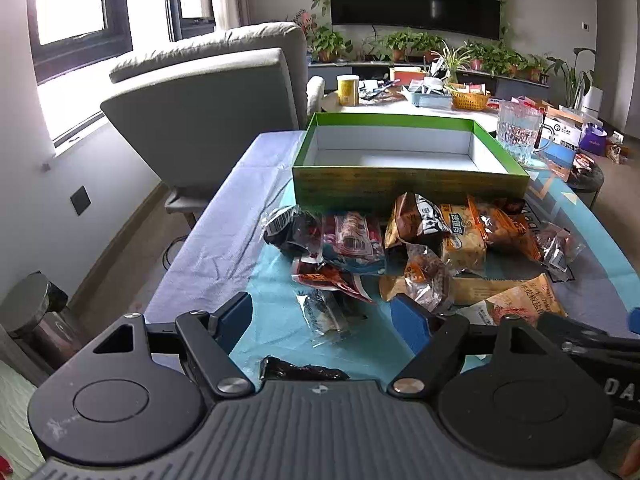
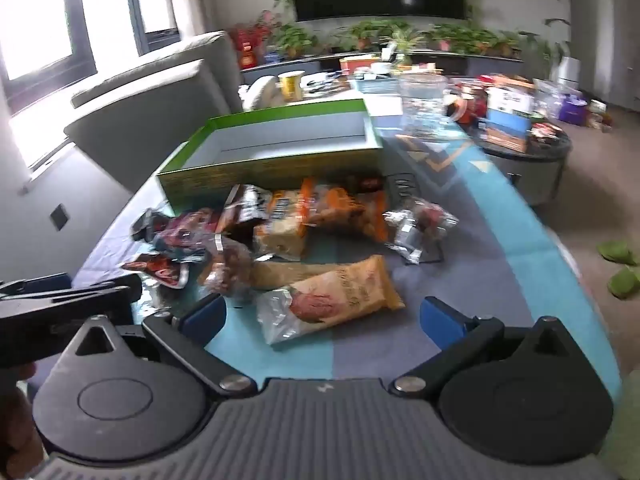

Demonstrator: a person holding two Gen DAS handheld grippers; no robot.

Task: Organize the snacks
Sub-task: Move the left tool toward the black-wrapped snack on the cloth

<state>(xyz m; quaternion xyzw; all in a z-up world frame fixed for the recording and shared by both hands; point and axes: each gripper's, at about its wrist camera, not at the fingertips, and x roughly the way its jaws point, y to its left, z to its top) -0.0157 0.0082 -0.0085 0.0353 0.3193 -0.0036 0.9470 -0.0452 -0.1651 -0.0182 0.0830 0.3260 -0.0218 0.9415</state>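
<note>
Both your grippers hang over the near edge of the table (image 1: 224,216), angled down at the snack pile. The left gripper (image 1: 324,316) stands released, jaws wide, nothing between the pads; a clear wrapped snack (image 1: 326,312) lies on the cloth below the gap, untouched. The right gripper (image 2: 322,314) also shows its jaws apart with nothing pinched; the orange packet (image 2: 332,296) lies on the table under the gap, not gripped.

The snacks (image 1: 420,248) lie heaped in the middle of the table, just in front of the green box (image 1: 400,188). The box is empty and sits touching the far side of the pile.

Judgement on handling:
1. The packets look light, soft and air-puffed; film wrappers will likely be slippery and crinkle under the pads.
2. Contents appear to be cakes or pastry, so hard clenching may crush them.
3. Take the orange packet across its short width near the middle, or by the crimped end seal, which is flat and stiffer.
4. Packets overlap; lifting 1 may drag a neighbour.
5. The glass mug (image 1: 520,132) beside the box is fragile; keep your carry path clear of it.
</note>
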